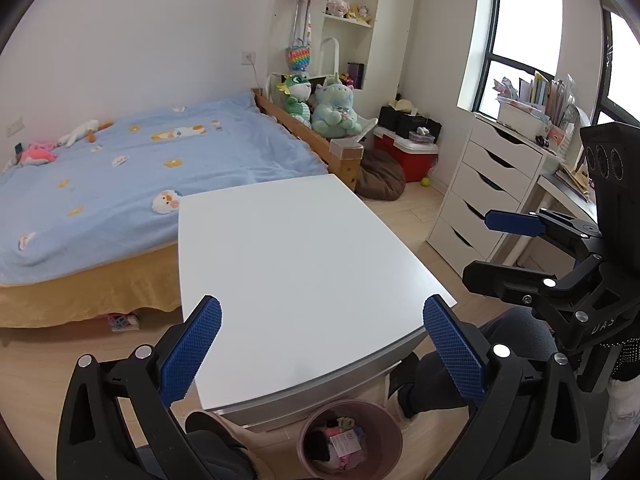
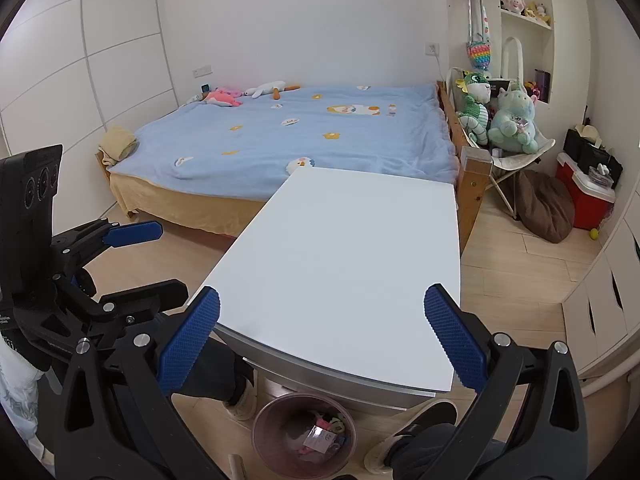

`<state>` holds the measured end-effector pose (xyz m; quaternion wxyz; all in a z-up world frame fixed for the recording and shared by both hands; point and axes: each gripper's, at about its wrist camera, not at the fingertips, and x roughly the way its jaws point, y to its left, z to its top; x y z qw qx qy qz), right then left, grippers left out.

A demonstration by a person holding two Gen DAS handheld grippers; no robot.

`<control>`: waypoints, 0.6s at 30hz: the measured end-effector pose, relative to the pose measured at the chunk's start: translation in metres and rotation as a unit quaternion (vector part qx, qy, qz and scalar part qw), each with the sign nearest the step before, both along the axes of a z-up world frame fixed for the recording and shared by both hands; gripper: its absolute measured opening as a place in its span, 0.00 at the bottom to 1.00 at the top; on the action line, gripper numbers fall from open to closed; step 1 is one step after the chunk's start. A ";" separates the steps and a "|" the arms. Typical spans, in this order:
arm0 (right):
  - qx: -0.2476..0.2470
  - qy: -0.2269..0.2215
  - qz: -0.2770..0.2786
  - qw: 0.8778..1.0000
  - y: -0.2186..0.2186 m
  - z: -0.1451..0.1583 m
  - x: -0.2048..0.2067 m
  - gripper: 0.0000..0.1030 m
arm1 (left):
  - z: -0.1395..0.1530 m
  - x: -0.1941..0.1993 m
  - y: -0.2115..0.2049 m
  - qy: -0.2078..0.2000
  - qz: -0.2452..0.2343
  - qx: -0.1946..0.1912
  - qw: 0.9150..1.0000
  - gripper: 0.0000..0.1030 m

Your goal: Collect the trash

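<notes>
Left wrist: bin (image 1: 350, 440) below (spread) tongs (image 1: 322, 344)

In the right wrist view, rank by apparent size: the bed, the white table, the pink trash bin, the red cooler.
1. White table and bed: close in apparent size; the table's nearness inflates it, so no ranking between them.
2. Pink trash bin.
3. Red cooler, farther off and partly hidden.

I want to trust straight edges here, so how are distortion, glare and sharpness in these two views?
Left wrist view: strong fisheye bends the white table edges; the window is blown out white; dark vignette at the corners; the left gripper stays sharp. Right wrist view: the same barrel curve bows the wall panels; even soft light, no glare; the trash bin and right gripper are in focus.
</notes>
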<state>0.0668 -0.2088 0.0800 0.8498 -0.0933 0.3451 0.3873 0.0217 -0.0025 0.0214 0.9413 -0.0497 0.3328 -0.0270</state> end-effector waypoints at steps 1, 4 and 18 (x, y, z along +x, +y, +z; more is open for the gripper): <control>0.000 -0.001 0.000 1.000 0.000 0.000 0.000 0.97 | 0.001 0.000 0.000 0.000 0.000 0.000 1.000 0.94; 0.000 -0.002 0.001 1.000 0.001 0.002 0.001 0.97 | 0.001 0.001 0.000 0.001 0.000 0.001 1.000 0.94; 0.000 -0.001 0.003 1.000 0.001 0.002 -0.001 0.97 | 0.002 -0.001 -0.003 0.001 0.020 0.013 1.000 0.94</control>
